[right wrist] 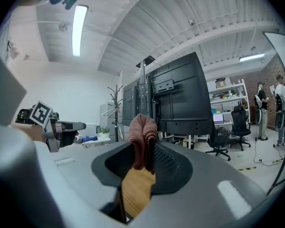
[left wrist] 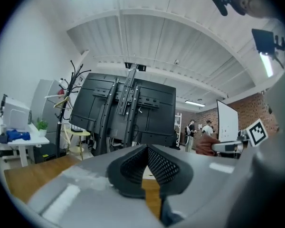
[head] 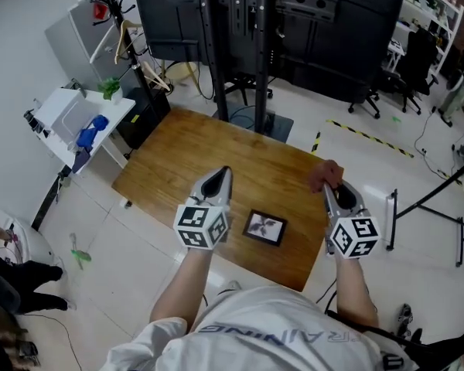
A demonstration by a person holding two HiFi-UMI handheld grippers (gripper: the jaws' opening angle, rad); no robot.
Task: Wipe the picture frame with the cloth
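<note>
Between the two grippers, near the front edge of the wooden table [head: 193,149], the picture frame [head: 264,227] lies flat, apart from both. The left gripper [head: 219,173] hovers with its jaws pressed together on nothing. The right gripper [head: 330,190] pinches the reddish cloth [head: 325,175], farther along the table's right side.

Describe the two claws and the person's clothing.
The left claw and right claw are grey, tapering to dark mesh-textured jaws; each carries a white cube with black square markers. The person wears a white short-sleeved shirt with grey lettering.
</note>
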